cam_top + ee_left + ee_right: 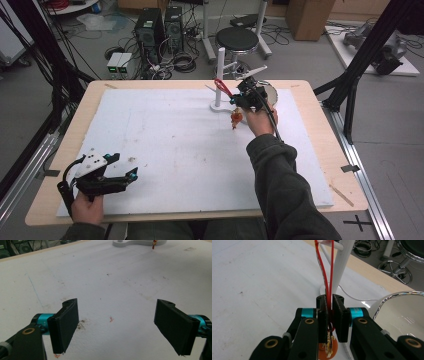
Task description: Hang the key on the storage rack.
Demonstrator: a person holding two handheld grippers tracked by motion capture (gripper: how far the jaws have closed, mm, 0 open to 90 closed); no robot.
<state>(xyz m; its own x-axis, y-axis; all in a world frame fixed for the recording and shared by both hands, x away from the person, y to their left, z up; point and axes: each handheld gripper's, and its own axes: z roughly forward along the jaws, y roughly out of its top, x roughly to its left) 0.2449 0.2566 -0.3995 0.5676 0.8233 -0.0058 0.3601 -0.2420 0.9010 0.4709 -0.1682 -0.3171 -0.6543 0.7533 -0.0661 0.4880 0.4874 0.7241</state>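
A white stand (220, 65) with side pegs rises from its base at the far middle of the white board (165, 145). A red cord loop (222, 87) hangs over one peg. My right gripper (244, 97) is shut on that loop just right of the post. In the right gripper view the red cord loop (325, 272) runs up from the shut right gripper (331, 315) to the peg, and an orange and gold ornament (328, 347) dangles below the jaws. My left gripper (122, 166) rests open at the near left corner, and the left gripper (116, 325) holds nothing.
A shiny metal-rimmed bowl (271, 92) sits just right of the stand, close to my right hand. The board lies on a wooden table (320, 150). Beyond the far edge stand a stool (237, 40) and computer cases (150, 30).
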